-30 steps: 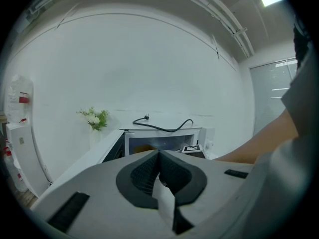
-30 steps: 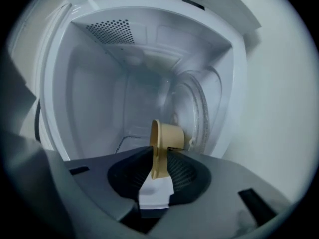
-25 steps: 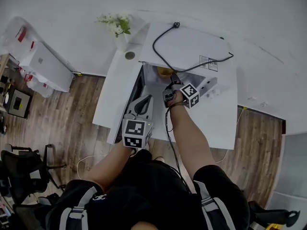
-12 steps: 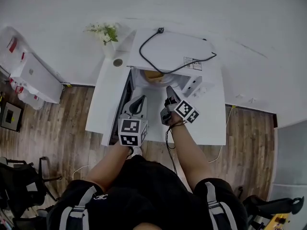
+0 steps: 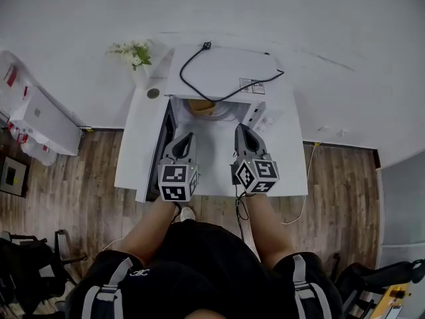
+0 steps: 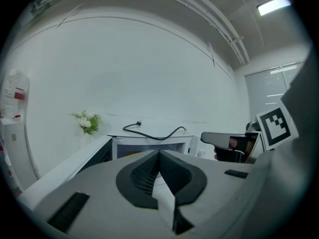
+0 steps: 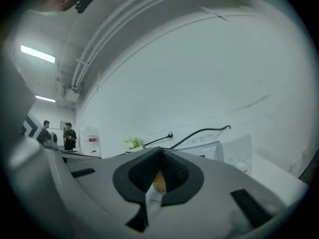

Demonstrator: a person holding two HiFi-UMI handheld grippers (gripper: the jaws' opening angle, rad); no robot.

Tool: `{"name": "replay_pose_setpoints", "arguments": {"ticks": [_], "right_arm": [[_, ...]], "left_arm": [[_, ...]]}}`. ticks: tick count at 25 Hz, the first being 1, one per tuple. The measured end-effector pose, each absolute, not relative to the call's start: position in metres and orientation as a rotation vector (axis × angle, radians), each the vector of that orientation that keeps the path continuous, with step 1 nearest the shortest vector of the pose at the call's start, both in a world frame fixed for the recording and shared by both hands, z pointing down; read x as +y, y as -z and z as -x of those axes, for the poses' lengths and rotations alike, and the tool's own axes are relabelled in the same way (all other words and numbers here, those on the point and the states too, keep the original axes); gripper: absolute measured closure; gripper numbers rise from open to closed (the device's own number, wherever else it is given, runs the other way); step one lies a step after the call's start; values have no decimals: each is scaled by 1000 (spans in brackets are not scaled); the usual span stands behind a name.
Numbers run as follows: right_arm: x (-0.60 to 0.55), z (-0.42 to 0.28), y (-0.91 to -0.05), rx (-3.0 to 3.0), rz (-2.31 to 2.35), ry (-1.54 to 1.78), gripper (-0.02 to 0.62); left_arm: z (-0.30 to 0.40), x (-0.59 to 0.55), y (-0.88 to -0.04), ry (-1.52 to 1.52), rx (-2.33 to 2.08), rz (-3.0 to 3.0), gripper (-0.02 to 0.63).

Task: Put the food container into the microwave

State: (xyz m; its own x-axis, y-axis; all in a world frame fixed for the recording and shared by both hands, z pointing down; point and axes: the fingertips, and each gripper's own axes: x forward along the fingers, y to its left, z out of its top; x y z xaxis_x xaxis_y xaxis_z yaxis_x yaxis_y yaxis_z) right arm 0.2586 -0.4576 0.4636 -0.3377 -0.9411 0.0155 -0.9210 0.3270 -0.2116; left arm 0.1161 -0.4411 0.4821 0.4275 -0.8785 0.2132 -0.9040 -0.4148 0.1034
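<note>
Since the food container (image 5: 202, 106) sat already inside the microwave (image 5: 226, 68), with its yellowish content showing in the open mouth, I judged that the placing itself was done and only the door (image 5: 161, 153) remained. My left gripper (image 5: 188, 137) and my right gripper (image 5: 240, 129) both hovered over the counter (image 5: 133, 153) in front of the opening, near each other but apart. Each one was closed tip against tip and carried nothing; the yellow spot between the right pads was only the food further behind.

To finish well, I would put the closed left gripper against the outer face of the door, near its free edge, and push it in a smooth arc, keeping the right gripper away from the opening. The door stood out to the left, thin and dark on its edge.

The microwave was a white box with a flat, smooth top, and a black cable (image 5: 199, 78) lay curled on it. The gripper pads were dark and finely ribbed.
</note>
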Motion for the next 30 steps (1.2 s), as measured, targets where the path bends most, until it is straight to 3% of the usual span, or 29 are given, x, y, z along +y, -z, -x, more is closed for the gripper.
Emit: {"name": "replay_pose_setpoints", "arguments": {"ticks": [5,30], "right_arm": [[-437,-260,-445,2464,1770,133,598],[-428,-252,-450,2496,1715,210,598]], "left_arm": [[-118,-438,-479,-191,-1569,-2493,594],[-129,-433,-470,-197,-1571,-2531,594]]}}
